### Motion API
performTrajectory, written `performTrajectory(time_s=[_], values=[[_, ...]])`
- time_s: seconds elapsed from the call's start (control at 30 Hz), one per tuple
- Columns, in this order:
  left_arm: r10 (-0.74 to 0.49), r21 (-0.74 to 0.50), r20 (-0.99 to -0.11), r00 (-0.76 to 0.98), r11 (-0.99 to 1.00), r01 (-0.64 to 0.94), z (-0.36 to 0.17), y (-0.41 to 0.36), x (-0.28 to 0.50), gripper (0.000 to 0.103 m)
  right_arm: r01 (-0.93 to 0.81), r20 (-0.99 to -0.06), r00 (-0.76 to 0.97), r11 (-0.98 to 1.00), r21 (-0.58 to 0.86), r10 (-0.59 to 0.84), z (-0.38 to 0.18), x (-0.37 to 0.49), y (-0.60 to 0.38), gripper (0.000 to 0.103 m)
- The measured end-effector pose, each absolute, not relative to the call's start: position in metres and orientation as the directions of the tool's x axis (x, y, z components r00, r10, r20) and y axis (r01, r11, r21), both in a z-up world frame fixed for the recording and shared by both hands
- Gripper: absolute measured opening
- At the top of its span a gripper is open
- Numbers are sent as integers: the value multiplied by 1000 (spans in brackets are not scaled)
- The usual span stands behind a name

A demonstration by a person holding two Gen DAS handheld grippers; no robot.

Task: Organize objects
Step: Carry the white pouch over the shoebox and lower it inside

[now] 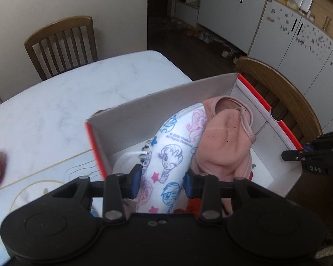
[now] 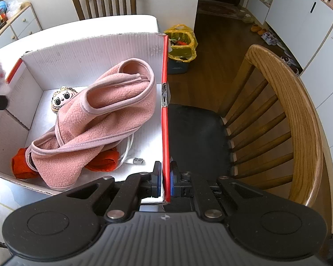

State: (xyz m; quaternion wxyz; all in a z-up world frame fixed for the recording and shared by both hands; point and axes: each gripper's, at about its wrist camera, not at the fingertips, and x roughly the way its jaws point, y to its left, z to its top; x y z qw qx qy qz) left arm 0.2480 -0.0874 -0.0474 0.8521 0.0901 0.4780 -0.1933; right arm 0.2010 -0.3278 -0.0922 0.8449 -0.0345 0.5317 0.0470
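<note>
A white box (image 2: 82,55) with red edges sits on the white table (image 1: 66,93). Inside, from left to right, lie a red cloth (image 2: 22,164), a small doll face (image 2: 62,99), a pink fleece (image 2: 104,119) and a white cable (image 2: 131,155). The left gripper (image 1: 163,179) tips down over the near left of the box, pinching a white pack with pony drawings (image 1: 171,155). The right gripper (image 2: 165,177) tips down too, squeezed tight on the box's right wall.
</note>
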Motion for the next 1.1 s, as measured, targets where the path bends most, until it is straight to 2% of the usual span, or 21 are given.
performTrajectory(time_s=[0.57, 1.1], values=[[-158, 26, -902, 403, 909, 415, -99, -124, 294, 37, -114, -901, 427, 993, 25, 72, -94, 202, -336, 7], [-109, 75, -921, 375, 892, 445, -118, -136, 300, 41, -107, -902, 425, 994, 37, 80, -93, 202, -338, 7]])
